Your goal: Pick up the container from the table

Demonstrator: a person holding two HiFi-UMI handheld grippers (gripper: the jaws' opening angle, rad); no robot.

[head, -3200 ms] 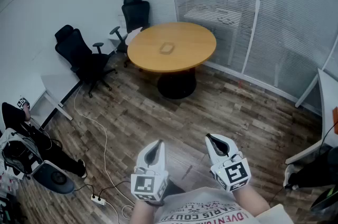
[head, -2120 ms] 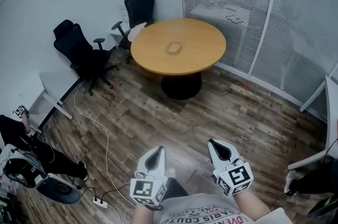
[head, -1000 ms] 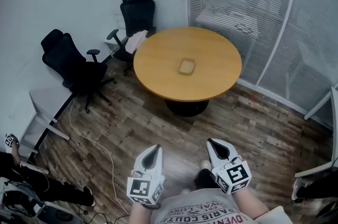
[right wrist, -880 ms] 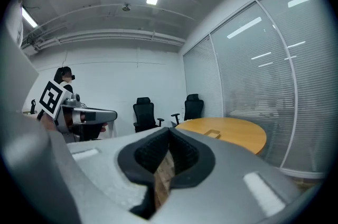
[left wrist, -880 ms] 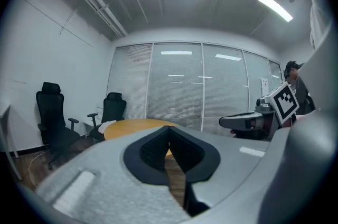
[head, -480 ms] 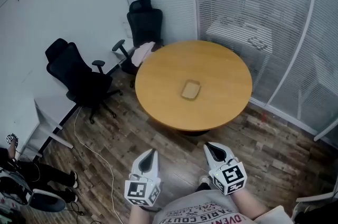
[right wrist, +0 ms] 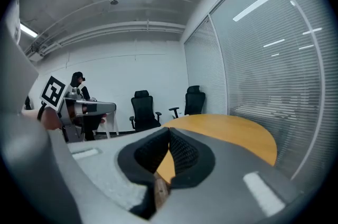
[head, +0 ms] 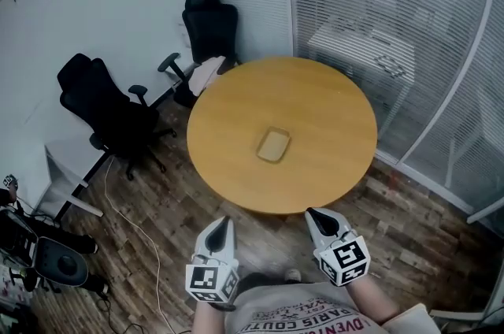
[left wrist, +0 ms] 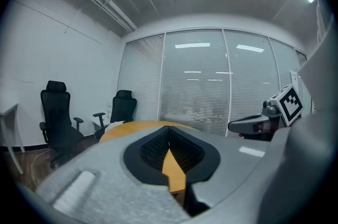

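- Container lies flat near the middle of the table, nothing else around it. It's low and shallow, so I expect little rim to bite.
- Left gripper: fingers closed tip to tip, nothing in them. Right gripper: same, shut and empty. Both sit just short of the near table edge, well apart from the container.
- Risk 1: if I arrive with the jaws shut, the tips just shove the container across the smooth top. They need to open before the reach.
- Risk 2: the container sits mid-table, so it's a long lean. A low gripper could clip the table edge on the way in.
- Risk 3: coming in too level, a finger rides over the rim or tips the container instead of straddling the wall.
- Risk 4: neither gripper view shows the container, only tabletop, so I'm aiming from the head view alone.
- Cable on the floor at left is a trip hazard if I step that way.
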